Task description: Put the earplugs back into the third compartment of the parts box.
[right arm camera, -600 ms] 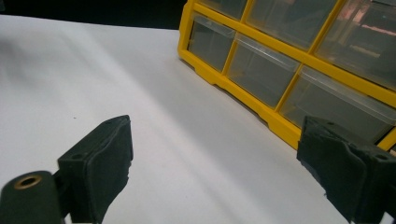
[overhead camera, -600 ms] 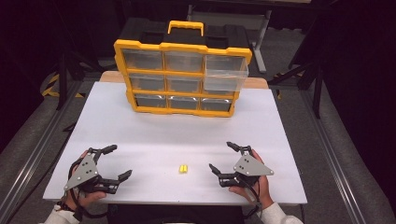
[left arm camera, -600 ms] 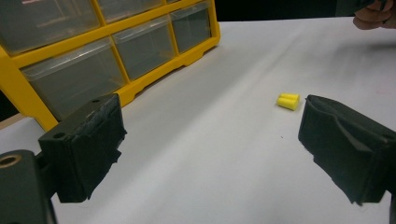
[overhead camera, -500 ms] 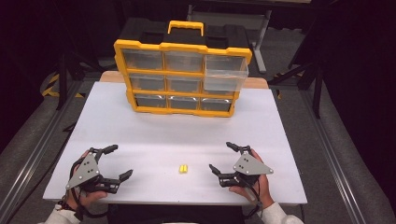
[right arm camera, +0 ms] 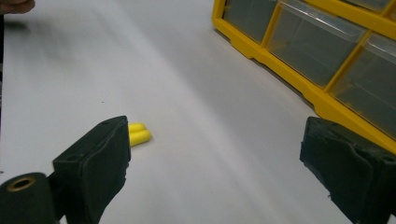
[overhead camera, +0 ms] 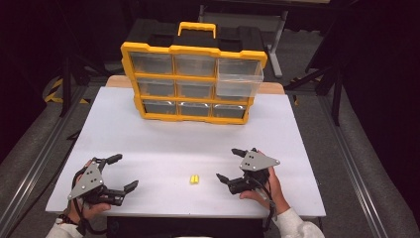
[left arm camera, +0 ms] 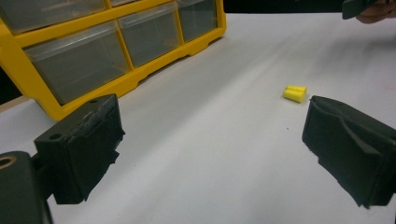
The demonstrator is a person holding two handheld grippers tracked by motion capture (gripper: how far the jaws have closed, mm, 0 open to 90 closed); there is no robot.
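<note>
Both tools wide, right tool (overhead camera: 232, 165) nr yellow earplugs (overhead camera: 195, 179), organizer (overhead camera: 193, 82) w/ one drawer (overhead camera: 239, 79) out

Jaws wide apart, nothing between. Yellow earplugs (right arm camera: 138, 132) lying on white table (right arm camera: 196, 107), just beyond left jaw. Yellow organizer (right arm camera: 322, 56) far right.

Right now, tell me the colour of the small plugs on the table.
Bright yellow plugs, clearest in the left gripper view.

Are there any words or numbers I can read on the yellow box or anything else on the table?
None: no words, numbers or labels can be read on the yellow drawer box, its clear drawers, the small yellow pieces, the white table or the grippers' grey plates.
</note>
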